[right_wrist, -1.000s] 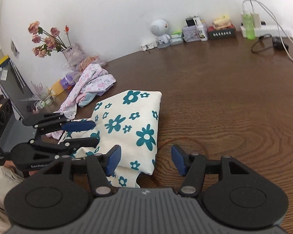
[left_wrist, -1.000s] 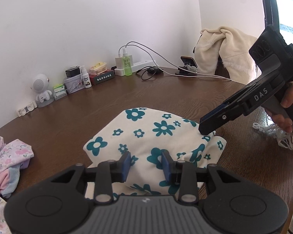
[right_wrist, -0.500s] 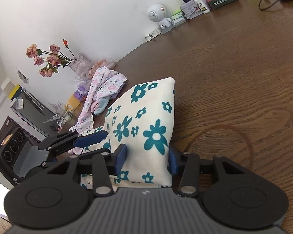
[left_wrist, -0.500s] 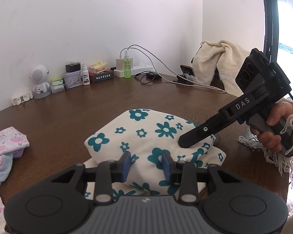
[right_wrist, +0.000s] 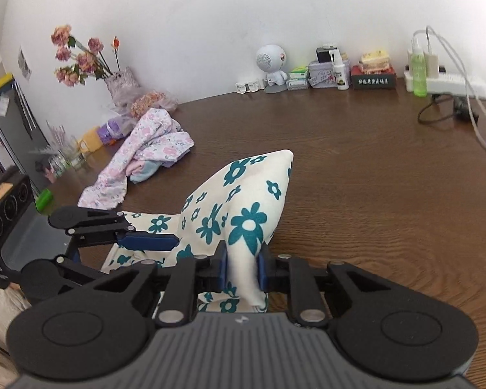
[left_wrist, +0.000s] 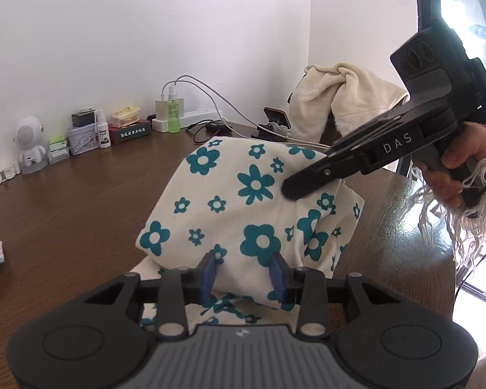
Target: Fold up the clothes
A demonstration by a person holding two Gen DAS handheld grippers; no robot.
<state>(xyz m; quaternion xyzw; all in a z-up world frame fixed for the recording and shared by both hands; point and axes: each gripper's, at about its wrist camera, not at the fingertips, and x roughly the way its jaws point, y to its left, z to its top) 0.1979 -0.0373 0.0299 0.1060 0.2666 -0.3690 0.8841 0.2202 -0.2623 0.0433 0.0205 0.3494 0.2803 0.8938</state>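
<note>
A cream cloth (left_wrist: 243,201) printed with teal flowers rises in a tent shape off the brown wooden table (left_wrist: 64,207). My left gripper (left_wrist: 244,272) is shut on a thick fold at the cloth's near edge. In the right wrist view the cloth (right_wrist: 246,194) peaks ahead, and my right gripper (right_wrist: 243,269) has its jaws closing, the blue pads pressing a bunched fold. The right gripper (left_wrist: 286,191), held by a hand, bites the cloth's right side. The left gripper (right_wrist: 165,249) holds the cloth's left edge low down.
A pink floral clothes heap (right_wrist: 145,152) lies to the left. Along the wall stand a flower vase (right_wrist: 120,81), a robot-shaped speaker (right_wrist: 270,61), boxes, a green bottle (right_wrist: 418,71) and a power strip (right_wrist: 453,84) with cables. A cream garment (left_wrist: 340,97) drapes at the table's right edge.
The right gripper came down onto the cloth's edge and its jaws narrowed on it. The cloth has risen from a flat bundle into a raised tent.
</note>
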